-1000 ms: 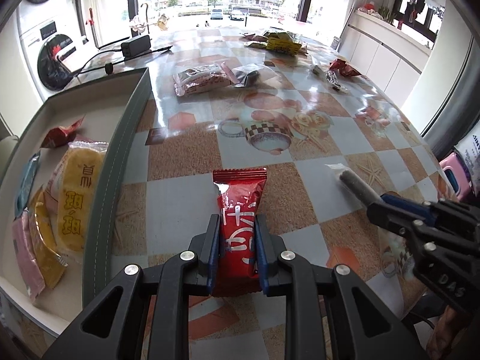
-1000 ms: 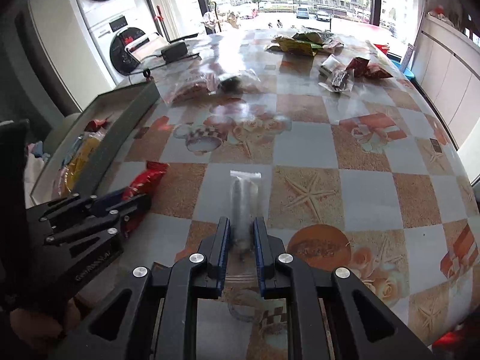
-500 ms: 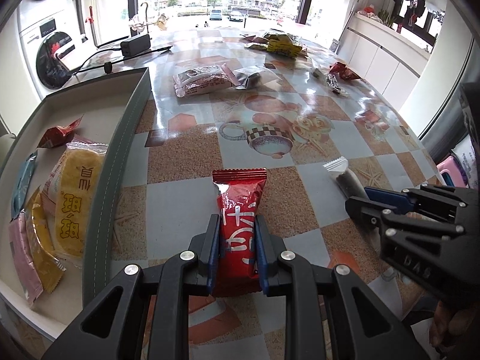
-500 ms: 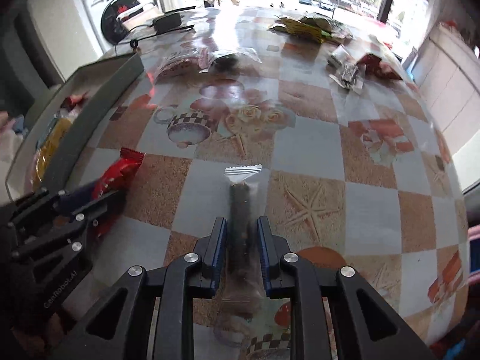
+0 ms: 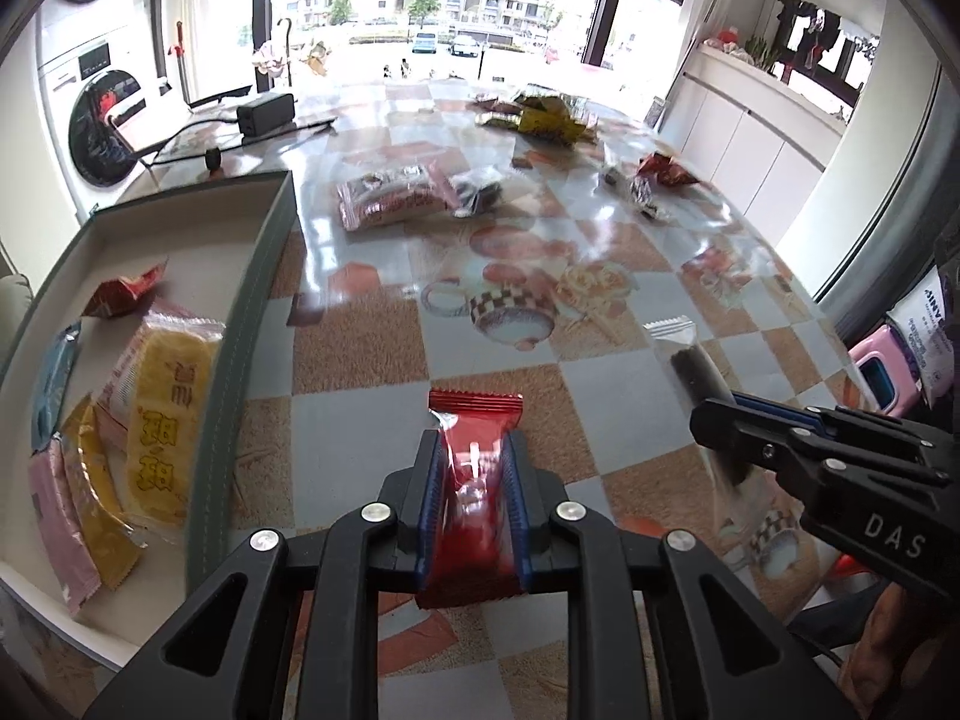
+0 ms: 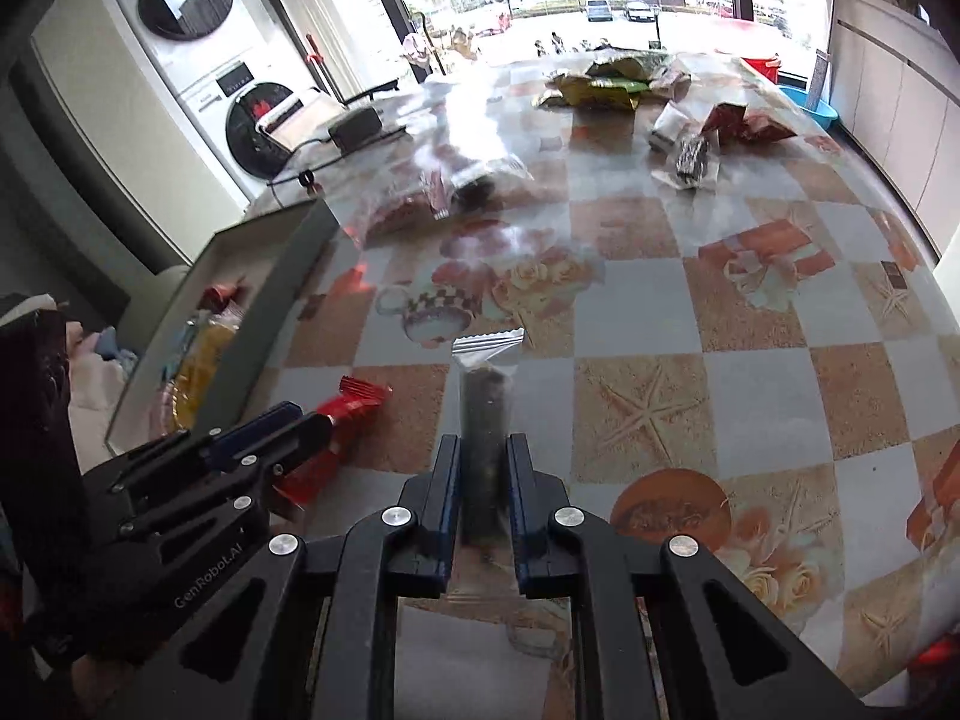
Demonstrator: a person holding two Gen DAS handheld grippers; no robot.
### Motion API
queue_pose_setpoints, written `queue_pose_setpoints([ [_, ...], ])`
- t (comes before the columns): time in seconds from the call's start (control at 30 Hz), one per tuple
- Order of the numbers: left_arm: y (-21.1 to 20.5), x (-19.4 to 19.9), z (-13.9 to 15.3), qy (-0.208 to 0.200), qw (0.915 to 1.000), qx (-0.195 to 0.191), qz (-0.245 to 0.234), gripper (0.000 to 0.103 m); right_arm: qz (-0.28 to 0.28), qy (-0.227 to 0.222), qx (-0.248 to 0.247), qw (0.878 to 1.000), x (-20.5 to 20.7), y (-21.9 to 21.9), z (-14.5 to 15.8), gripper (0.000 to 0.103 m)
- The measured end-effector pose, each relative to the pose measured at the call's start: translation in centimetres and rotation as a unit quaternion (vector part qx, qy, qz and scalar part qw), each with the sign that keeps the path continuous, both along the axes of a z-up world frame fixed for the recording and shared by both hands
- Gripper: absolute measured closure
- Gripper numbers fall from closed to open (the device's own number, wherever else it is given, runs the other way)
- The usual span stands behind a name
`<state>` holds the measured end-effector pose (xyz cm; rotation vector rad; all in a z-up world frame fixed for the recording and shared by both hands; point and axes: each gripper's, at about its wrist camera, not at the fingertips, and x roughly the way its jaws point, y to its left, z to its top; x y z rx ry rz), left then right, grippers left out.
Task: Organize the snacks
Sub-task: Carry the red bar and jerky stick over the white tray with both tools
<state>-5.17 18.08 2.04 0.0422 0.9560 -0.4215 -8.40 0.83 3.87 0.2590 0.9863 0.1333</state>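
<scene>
The left gripper pinches a red foil snack packet between its blue pads; its jaws have just been closing on the packet. The packet sits over the table's near edge, just beside the long wall of the grey-green tray. The right gripper is clamped on a clear sachet with a dark bar inside, also near the table's front edge, to the right of the red packet; its jaws have likewise just been closing on the sachet.

Inside the tray, at the table's left edge, lie a yellow cake packet, a small red packet, and thin pink, yellow and blue sachets toward its near corner.

Judging by this, sorting is partly done. Both held items have yet to go in, and more remain: a pink-red bag mid-table, yellow-green bags at the far edge, and crumpled red and clear wrappers toward the far right.
</scene>
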Motion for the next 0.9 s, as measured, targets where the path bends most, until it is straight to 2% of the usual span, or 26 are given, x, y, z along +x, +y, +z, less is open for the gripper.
queue_pose_setpoints([
  [0.13,0.4,0.2,0.4,-0.001,1.0,-0.001,0.003,0.086,-0.001,-0.011,-0.002,1.0,0.0,0.2,0.6,0.087],
  [0.3,1.0,0.5,-0.5,0.012,0.9999,-0.005,0.01,0.088,-0.012,-0.001,-0.008,1.0,0.1,-0.4,-0.4,0.087],
  [0.43,2.0,0.7,-0.3,0.017,0.9991,-0.037,0.005,0.088,-0.009,-0.002,-0.012,1.0,-0.1,-0.5,-0.5,0.087],
  [0.5,1.7,1.0,-0.6,0.024,0.9993,-0.028,-0.006,0.079,-0.005,0.0,-0.014,1.0,-0.1,-0.3,-0.7,0.087],
  [0.57,1.4,1.2,-0.8,0.022,0.9995,-0.02,-0.014,0.034,-0.001,0.002,-0.011,1.0,-0.1,-0.1,-1.0,0.087],
  [0.6,1.3,1.1,-0.7,0.017,0.9996,-0.014,-0.016,0.025,0.001,0.002,-0.01,1.0,-0.1,0.0,-1.2,0.087],
  [0.63,1.0,0.9,-0.6,0.007,0.9998,-0.005,-0.02,0.021,0.002,0.002,-0.011,1.0,-0.1,0.0,-1.3,0.087],
  [0.73,-0.1,0.8,-1.1,0.003,0.9991,0.025,-0.034,0.021,0.004,0.006,-0.01,1.0,0.0,0.0,-1.7,0.087],
  [0.77,-0.4,1.0,-1.5,0.008,0.9988,0.034,-0.034,0.029,0.004,0.007,-0.009,1.0,0.1,0.0,-1.8,0.087],
  [0.83,-1.0,1.2,-2.5,0.012,0.998,0.054,-0.031,0.061,0.002,0.008,-0.008,1.0,0.1,-0.1,-2.0,0.087],
  [0.87,-1.5,1.1,-2.4,0.007,0.9971,0.067,-0.037,0.081,0.001,0.009,-0.009,1.0,0.0,-0.2,-2.1,0.087],
  [0.9,-1.6,1.1,-2.3,0.007,0.997,0.066,-0.039,0.082,0.0,0.008,-0.009,1.0,0.0,-0.4,-2.2,0.087],
])
